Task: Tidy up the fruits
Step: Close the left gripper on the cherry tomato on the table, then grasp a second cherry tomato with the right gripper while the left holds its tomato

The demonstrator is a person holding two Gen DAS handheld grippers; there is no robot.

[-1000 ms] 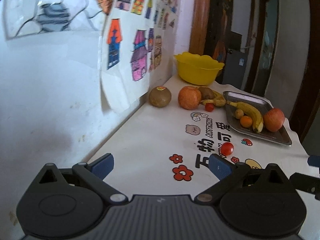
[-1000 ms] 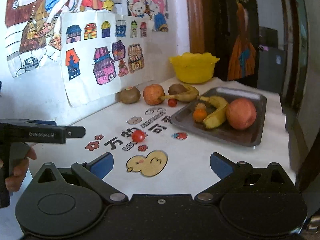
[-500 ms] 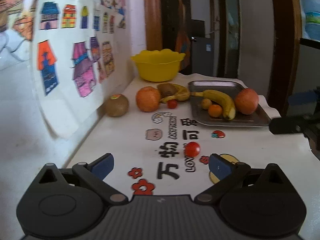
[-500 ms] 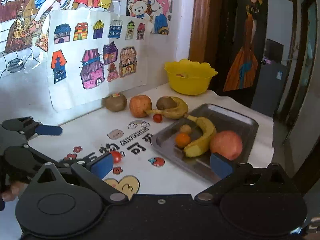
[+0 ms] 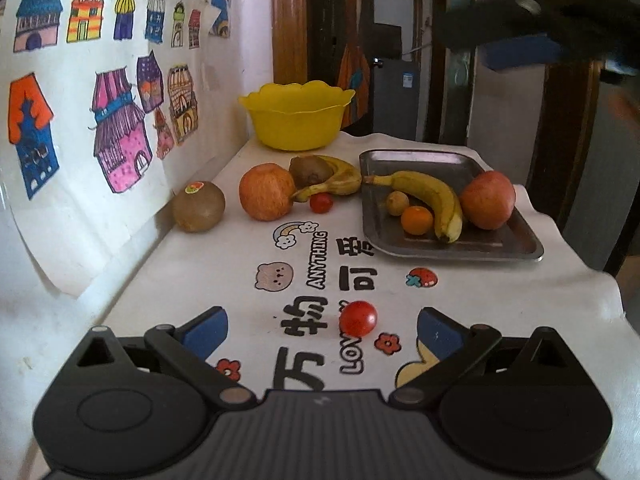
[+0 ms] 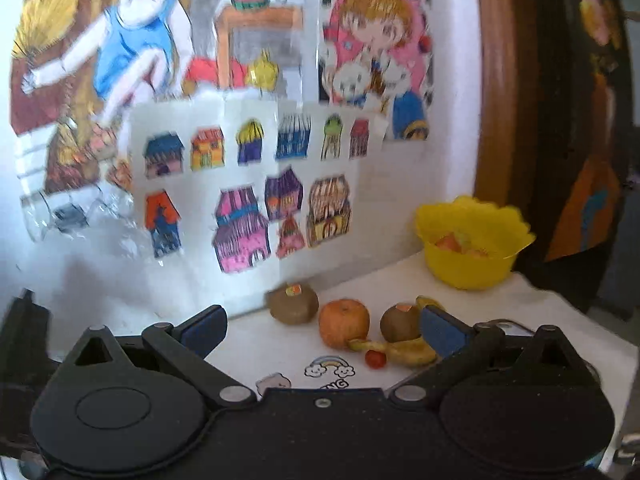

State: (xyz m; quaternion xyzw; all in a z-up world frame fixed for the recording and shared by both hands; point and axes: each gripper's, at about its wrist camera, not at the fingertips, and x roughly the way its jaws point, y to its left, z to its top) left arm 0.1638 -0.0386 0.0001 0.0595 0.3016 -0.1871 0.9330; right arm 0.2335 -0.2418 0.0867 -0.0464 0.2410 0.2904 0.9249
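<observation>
My left gripper (image 5: 322, 330) is open, low over the white table, with a cherry tomato (image 5: 358, 318) lying between its fingers near the right one. Beyond sit a kiwi (image 5: 199, 206), an apple (image 5: 267, 191), a second kiwi (image 5: 310, 171), a spotted banana (image 5: 340, 180) and another small tomato (image 5: 321, 202). The metal tray (image 5: 512, 242) holds a banana (image 5: 432, 196), an apple (image 5: 488, 200), a small orange (image 5: 417, 220) and a small brown fruit (image 5: 397, 202). My right gripper (image 6: 322, 330) is open and empty, raised high, blurred at top right of the left wrist view (image 5: 520, 40).
A yellow bowl (image 5: 296, 116) stands at the table's far end; the right wrist view shows fruit inside the bowl (image 6: 472, 240). Paper drawings (image 5: 120, 120) cover the wall along the left. A wooden door frame (image 5: 288, 20) rises behind the bowl. The table's right edge (image 5: 616, 300) drops off.
My left gripper turned right and moved forward, so the near cherry tomato now lies between its fingers. My right gripper rose and tilted up toward the wall; the tray has left its view.
</observation>
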